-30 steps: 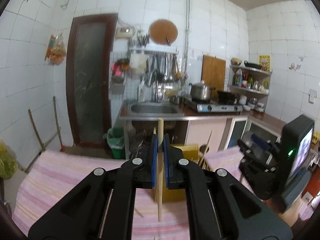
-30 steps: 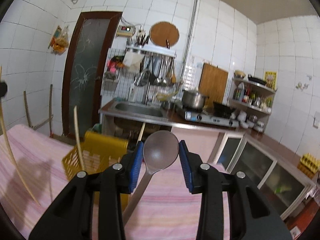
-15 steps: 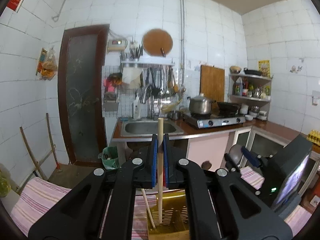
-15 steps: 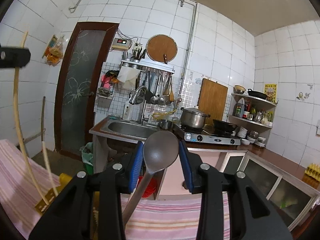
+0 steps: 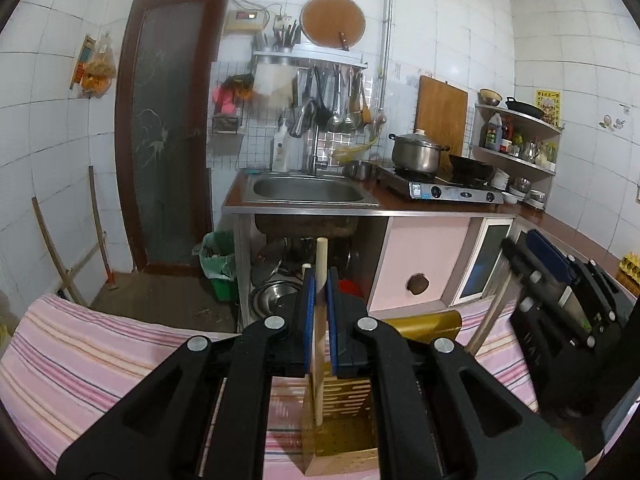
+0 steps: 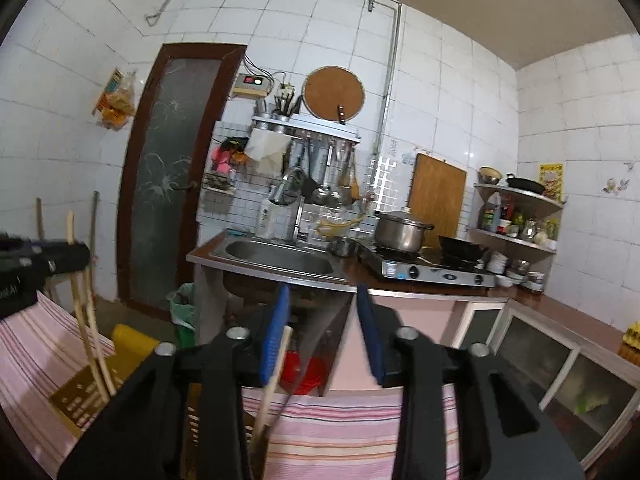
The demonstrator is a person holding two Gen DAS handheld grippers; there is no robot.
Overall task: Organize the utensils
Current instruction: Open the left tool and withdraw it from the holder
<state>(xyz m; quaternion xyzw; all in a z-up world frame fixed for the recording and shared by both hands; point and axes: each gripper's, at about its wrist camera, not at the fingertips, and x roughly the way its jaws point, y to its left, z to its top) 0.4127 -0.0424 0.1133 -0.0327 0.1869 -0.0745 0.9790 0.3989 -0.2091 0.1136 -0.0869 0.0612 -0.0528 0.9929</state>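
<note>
My left gripper (image 5: 319,280) is shut on an upright wooden chopstick (image 5: 320,360); the stick's lower end hangs inside the yellow slotted basket (image 5: 420,324). In the right wrist view that gripper (image 6: 40,260) shows at the far left with chopsticks (image 6: 86,312) leaning into the basket (image 6: 132,340). My right gripper (image 6: 322,312) has its blue pads apart and its jaws are closing. The grey spoon (image 6: 316,340) is a low blur between them, its pale handle (image 6: 272,384) slanting down beside the left pad. No pad visibly presses on it.
A pink striped cloth (image 5: 80,360) covers the table under the basket. Beyond the table's far edge are a sink counter (image 5: 312,192), a gas stove with a pot (image 5: 416,152), a green bin (image 5: 220,264) and a dark door (image 5: 168,120).
The left gripper came down with its chopstick over the basket. The spoon bowl, upright between the right pads before, is now a blur lower down. The basket shows closer in both views.
</note>
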